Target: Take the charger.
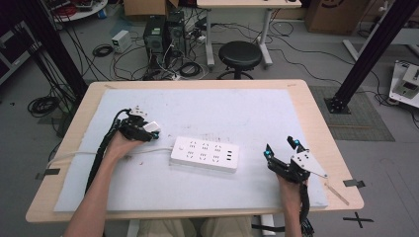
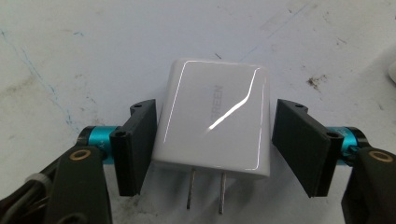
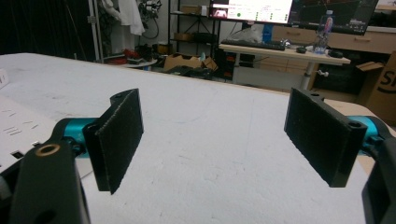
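A white plug-in charger point(image 2: 215, 116) with two metal prongs pointing toward the camera sits between the jaws of my left gripper point(image 2: 215, 135). The pads lie against both of its sides, so the gripper is shut on it. From above, the left gripper point(image 1: 144, 129) holds the charger point(image 1: 151, 127) just left of a white power strip point(image 1: 205, 154) lying in the middle of the mat. My right gripper point(image 1: 281, 148) rests near the right edge of the mat, open with nothing between its jaws. The right gripper point(image 3: 212, 135) points across the bare mat.
A white mat point(image 1: 237, 111) covers most of the wooden table point(image 1: 316, 113). The strip's white cable point(image 1: 74, 155) runs off to the left edge. A black stool point(image 1: 240, 54) and tangled floor cables lie beyond the far side.
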{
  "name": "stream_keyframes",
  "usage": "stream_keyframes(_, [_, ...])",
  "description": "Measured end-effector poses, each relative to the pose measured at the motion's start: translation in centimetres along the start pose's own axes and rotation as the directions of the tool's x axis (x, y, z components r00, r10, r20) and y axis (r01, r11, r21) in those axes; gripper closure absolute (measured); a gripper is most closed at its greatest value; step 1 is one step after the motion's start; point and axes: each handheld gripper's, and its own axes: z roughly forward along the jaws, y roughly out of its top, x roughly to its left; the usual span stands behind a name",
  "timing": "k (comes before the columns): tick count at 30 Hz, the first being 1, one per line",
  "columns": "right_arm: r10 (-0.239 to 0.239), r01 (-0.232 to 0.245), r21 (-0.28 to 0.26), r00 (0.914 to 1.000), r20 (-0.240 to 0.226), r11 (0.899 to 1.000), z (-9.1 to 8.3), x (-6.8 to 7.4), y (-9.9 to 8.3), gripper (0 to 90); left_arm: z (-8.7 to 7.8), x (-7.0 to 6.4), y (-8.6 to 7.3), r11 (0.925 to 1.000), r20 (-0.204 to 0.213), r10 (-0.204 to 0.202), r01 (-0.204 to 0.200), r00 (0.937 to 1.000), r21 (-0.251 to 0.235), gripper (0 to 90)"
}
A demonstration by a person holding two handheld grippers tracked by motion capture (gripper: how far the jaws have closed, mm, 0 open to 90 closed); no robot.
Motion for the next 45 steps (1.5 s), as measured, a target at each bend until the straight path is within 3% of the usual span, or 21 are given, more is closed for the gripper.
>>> stream_keyframes(12, [-0.003,0.003,-0.001,1.0,-0.001,1.0,0.0,0.0,0.0,19.9,-0.2,0.1,0.0,0.9999,0.003,0.013,-0.013,0.9999,-0.005,42.2])
stream_keyframes(26, [0.015,-0.015,0.008,0.9999,0.002,1.0,-0.1,0.0,0.0,19.9,-0.4,-0.3,0.2,0.999,-0.002,0.045,-0.045,0.999,0.0,42.4])
stream_keyframes(29, [0.012,-0.012,0.0,0.9999,-0.003,1.0,0.0,-0.1,0.0,19.9,-0.7,-0.6,0.4,0.9984,-0.006,0.054,-0.055,0.9985,-0.014,42.4])
stream_keyframes(31, [0.008,-0.008,-0.001,1.0,-0.002,1.0,0.0,-0.1,0.0,19.9,-1.9,-1.1,0.8,0.996,-0.011,0.066,-0.066,0.9978,-0.061,42.4])
stream_keyframes(33, [0.007,-0.007,0.0,1.0,-0.001,1.0,0.0,-0.1,0.0,19.9,-1.9,-1.1,0.8,0.996,-0.011,0.066,-0.066,0.9978,-0.061,42.4])
stream_keyframes(34, [0.008,-0.008,0.001,1.0,0.0,1.0,0.0,-0.1,0.0,19.9,-3.0,-1.5,1.1,0.9929,-0.015,0.079,-0.08,0.9967,-0.088,42.4])
stream_keyframes(38, [0.001,-0.001,-0.001,1.0,0.0,1.0,0.0,-0.1,0.0,19.9,-4.5,-2.5,1.5,0.9865,-0.025,0.099,-0.102,0.9947,-0.128,42.4])
stream_keyframes(45, [0.036,-0.036,0.015,0.9994,0.003,0.999,0.0,0.0,0.0,19.9,-6.3,-4.0,1.5,0.9732,-0.026,0.109,-0.112,0.9937,-0.201,42.4])
